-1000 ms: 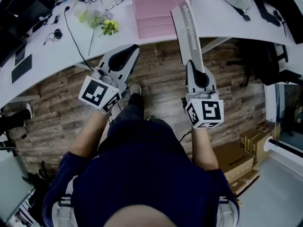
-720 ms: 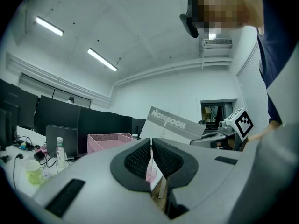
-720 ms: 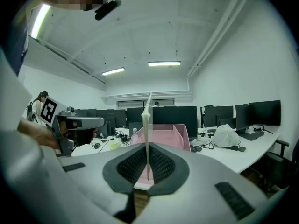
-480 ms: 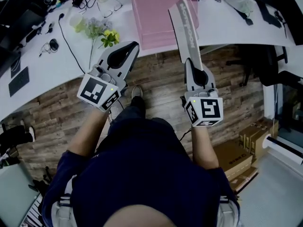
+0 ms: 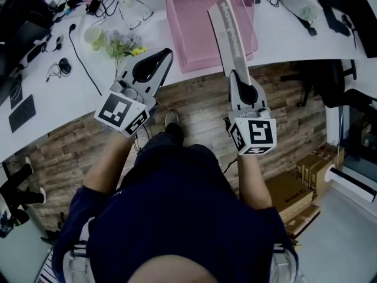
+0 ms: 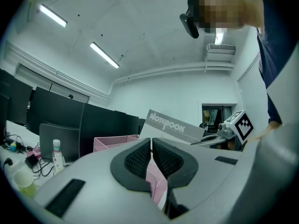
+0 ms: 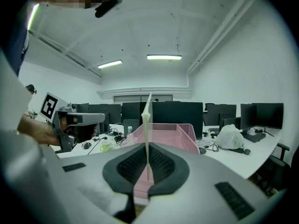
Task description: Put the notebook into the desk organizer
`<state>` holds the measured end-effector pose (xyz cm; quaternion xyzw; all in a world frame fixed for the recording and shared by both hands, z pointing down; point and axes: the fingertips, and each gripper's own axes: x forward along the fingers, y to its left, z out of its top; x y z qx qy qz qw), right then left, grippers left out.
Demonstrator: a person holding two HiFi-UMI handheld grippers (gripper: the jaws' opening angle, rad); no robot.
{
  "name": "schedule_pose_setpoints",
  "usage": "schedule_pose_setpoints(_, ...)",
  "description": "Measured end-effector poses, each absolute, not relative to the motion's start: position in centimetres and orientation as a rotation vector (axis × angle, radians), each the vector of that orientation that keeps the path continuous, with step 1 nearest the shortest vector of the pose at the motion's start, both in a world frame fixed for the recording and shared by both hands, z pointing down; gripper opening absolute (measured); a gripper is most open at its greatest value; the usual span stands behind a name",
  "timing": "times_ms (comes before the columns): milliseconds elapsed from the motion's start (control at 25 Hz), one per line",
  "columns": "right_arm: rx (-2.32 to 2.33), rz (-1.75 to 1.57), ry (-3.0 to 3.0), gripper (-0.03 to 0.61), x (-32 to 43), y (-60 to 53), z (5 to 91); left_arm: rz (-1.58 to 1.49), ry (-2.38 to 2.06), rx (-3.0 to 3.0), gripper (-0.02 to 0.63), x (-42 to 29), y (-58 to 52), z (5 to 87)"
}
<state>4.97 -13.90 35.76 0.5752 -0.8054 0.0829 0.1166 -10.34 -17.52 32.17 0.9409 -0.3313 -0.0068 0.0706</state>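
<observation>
Curved white desk [image 5: 62, 99], wood-plank floor [image 5: 194, 105], right tool [image 5: 237, 78] clamped on notebook [image 5: 230, 31] by pink desk organizer [image 5: 197, 22], left tool [image 5: 165, 55] closed, empty

The left gripper [image 6: 152, 144] has its jaws closed together with nothing between them. Directly beyond the jaws stands the pink mesh desk organizer [image 6: 114, 143]. To the right of the organizer and rising above it, the grey notebook [image 6: 172, 128] stands tilted, held at its right end by the right gripper [image 6: 212, 138]. Left of the organizer stands a clear bottle [image 6: 57, 155]. Dark monitors [image 6: 60, 122] stand behind the organizer.
</observation>
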Motion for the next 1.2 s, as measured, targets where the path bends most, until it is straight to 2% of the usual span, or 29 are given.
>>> schedule_pose_setpoints(1200,1.709,0.240,-2.309,0.009,4.0,-19.2,36.3,-0.044,-0.960,2.827,0.038,-11.7,-22.5,32.6)
